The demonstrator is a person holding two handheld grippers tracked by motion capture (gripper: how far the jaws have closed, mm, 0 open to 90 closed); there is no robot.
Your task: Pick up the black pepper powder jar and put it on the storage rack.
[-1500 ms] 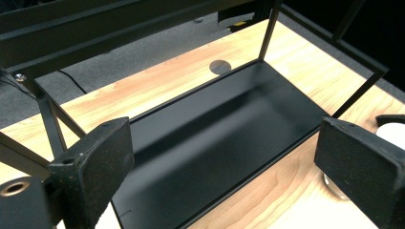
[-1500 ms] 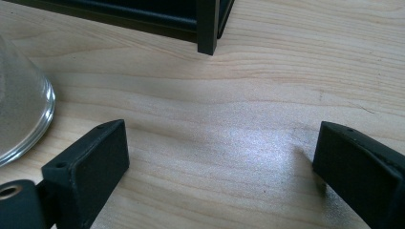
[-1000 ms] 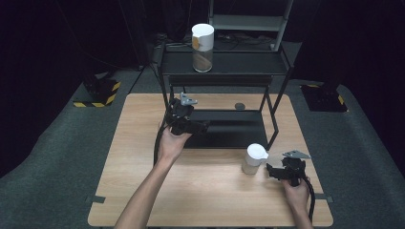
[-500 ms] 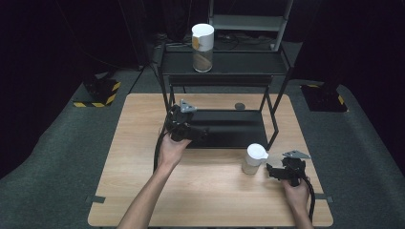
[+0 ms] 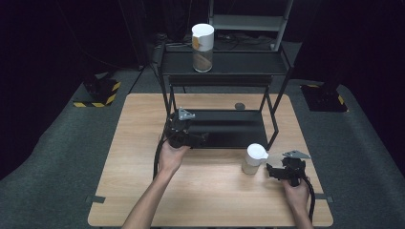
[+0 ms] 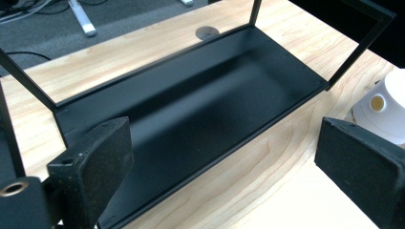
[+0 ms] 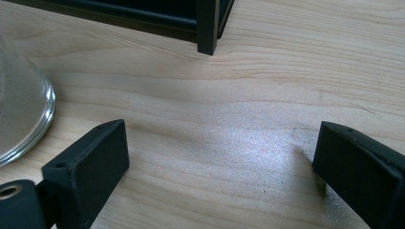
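A black two-tier rack [image 5: 224, 64] stands on the wooden table [image 5: 138, 119]. A clear jar with a white lid [image 5: 202, 46] stands on the rack's top shelf at the left. A second white-lidded jar [image 5: 253, 159] stands on the table just in front of the rack's right front leg. My left gripper [image 5: 191, 138] is open at the lower shelf's [image 6: 200, 90] front left corner, holding nothing; its own view has that jar [image 6: 388, 106] at the far right. My right gripper [image 5: 277, 171] is open low over the table, just right of the jar, whose glass base [image 7: 19, 109] lies left of the jaws.
A small dark round disc [image 5: 239, 106] sits in the tabletop behind the lower shelf. The rack's front right leg [image 7: 207, 26] stands ahead of my right gripper. Grey carpet surrounds the table, with a yellow-black striped base [image 5: 98, 95] at the left.
My left gripper has drawn back from the lower shelf toward the table's near side. The right gripper and both jars have stayed put.
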